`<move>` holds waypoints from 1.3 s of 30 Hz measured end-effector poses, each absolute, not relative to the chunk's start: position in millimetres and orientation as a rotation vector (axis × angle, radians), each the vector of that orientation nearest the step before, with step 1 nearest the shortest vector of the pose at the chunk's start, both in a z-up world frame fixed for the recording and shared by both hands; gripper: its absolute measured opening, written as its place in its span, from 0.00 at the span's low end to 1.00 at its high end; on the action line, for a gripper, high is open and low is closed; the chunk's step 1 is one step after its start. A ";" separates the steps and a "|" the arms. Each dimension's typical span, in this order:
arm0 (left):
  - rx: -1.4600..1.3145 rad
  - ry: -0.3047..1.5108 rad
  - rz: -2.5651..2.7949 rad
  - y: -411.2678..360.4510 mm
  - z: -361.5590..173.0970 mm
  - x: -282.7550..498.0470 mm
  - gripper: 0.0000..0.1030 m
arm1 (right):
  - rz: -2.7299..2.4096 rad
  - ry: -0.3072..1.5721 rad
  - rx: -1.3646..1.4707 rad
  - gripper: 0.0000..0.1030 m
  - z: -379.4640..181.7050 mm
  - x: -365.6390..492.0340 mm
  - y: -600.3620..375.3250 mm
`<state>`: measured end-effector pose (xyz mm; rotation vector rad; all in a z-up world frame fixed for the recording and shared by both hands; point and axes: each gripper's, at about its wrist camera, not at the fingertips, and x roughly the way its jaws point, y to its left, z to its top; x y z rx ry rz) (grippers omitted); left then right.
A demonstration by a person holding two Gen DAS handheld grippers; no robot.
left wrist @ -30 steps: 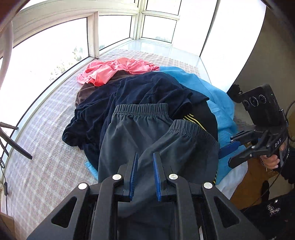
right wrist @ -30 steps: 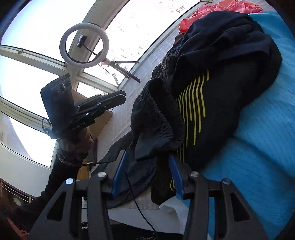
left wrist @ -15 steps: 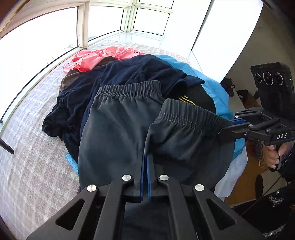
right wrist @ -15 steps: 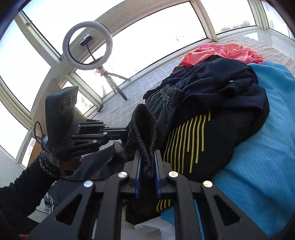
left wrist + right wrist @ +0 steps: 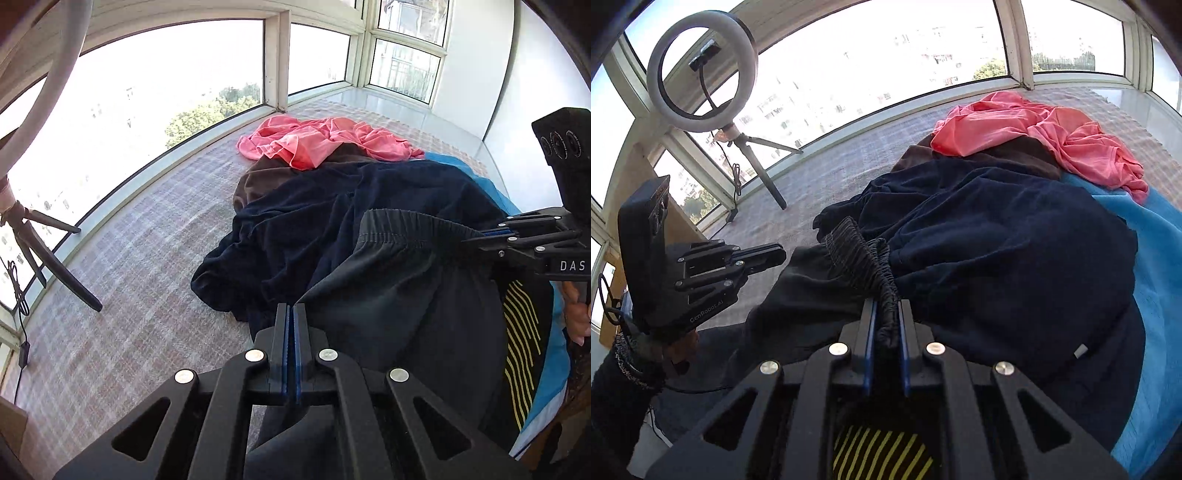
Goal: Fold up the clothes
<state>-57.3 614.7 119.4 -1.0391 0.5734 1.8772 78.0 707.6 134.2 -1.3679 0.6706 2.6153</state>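
Dark grey shorts [image 5: 388, 295] with an elastic waistband [image 5: 410, 223] hang stretched between my two grippers, above a pile of clothes. My left gripper [image 5: 293, 308] is shut on one edge of the shorts. The right gripper [image 5: 476, 236] comes in from the right, shut on the waistband. In the right wrist view the right gripper [image 5: 886, 304] pinches the bunched waistband [image 5: 864, 262], and the left gripper [image 5: 781, 254] holds the shorts [image 5: 798, 291] at the left. How the lower part of the shorts hangs is hidden.
The pile holds a navy garment [image 5: 332, 214], a pink one [image 5: 314, 142], a brown one [image 5: 266, 177], a blue one [image 5: 1160, 258] and a black one with yellow stripes [image 5: 521, 325]. It lies on a checked mat [image 5: 147, 258]. A ring light [image 5: 701, 74] on a tripod stands left, by the windows.
Both grippers went from open to shut on the grey shorts. They have lifted the shorts off the pile and drawn them taut between them.
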 end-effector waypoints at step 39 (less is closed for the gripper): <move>-1.667 -0.172 2.543 -146.3 90.1 121.2 0.29 | 3.161 -0.789 -1.980 0.42 66.5 143.5 169.3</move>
